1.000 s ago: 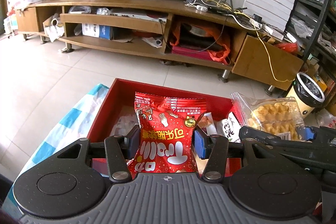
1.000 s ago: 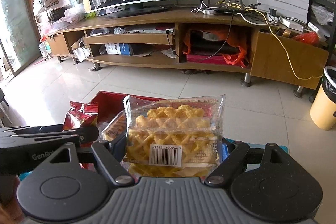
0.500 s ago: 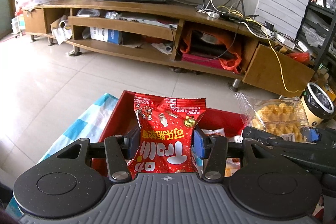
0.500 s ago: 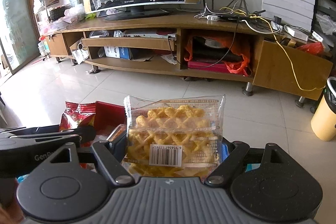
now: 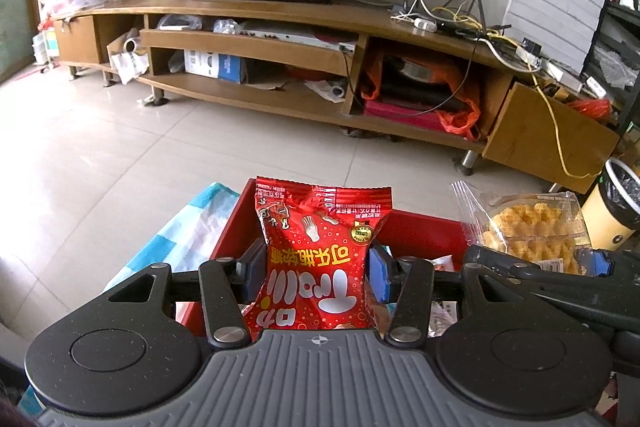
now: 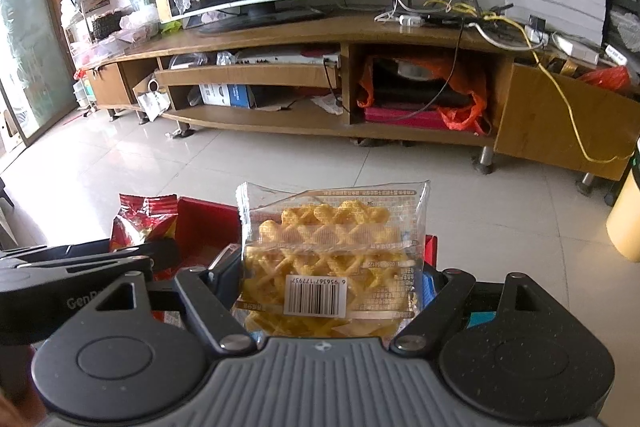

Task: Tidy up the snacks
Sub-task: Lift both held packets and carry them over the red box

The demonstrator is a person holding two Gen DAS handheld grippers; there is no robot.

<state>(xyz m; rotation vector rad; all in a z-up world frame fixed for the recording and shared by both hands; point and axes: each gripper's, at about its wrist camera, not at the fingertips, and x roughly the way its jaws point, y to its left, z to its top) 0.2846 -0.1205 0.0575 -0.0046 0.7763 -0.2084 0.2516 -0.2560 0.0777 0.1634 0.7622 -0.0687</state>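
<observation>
Holding one packet apiece, both grippers hang over the red box (image 5: 420, 233) that sits on a blue-and-white checked cloth (image 5: 188, 231) on the near surface. The left gripper (image 5: 316, 269) has its blue pads pressed into the sides of a red candy bag (image 5: 320, 259), jaws drawn in close on it, the bag standing upright above the box's left half. The right gripper (image 6: 326, 277) clamps a clear waffle-snack packet (image 6: 332, 251) with jaws set wider, since the packet is broader; it stands upright over the box's right end.

Judging by this, the step in hand is the carry: each snack is lifted and being brought toward its place, with neither yet set down. The next move likely calls for lowering each packet into a free part of the box, keeping the two grippers from knocking together, as they sit just beside one another, then easing the jaws apart so the packets drop flat.

Much of the box floor is hidden behind the gripper bodies and the held packets. A few small wrapped items (image 5: 442, 261) show in the gap between the red bag and the right gripper, but what they are is hard to make out, and whether the box has dividers cannot be told. The far edge of the box shows only as a red wall. The person's hands are out of sight.
</observation>
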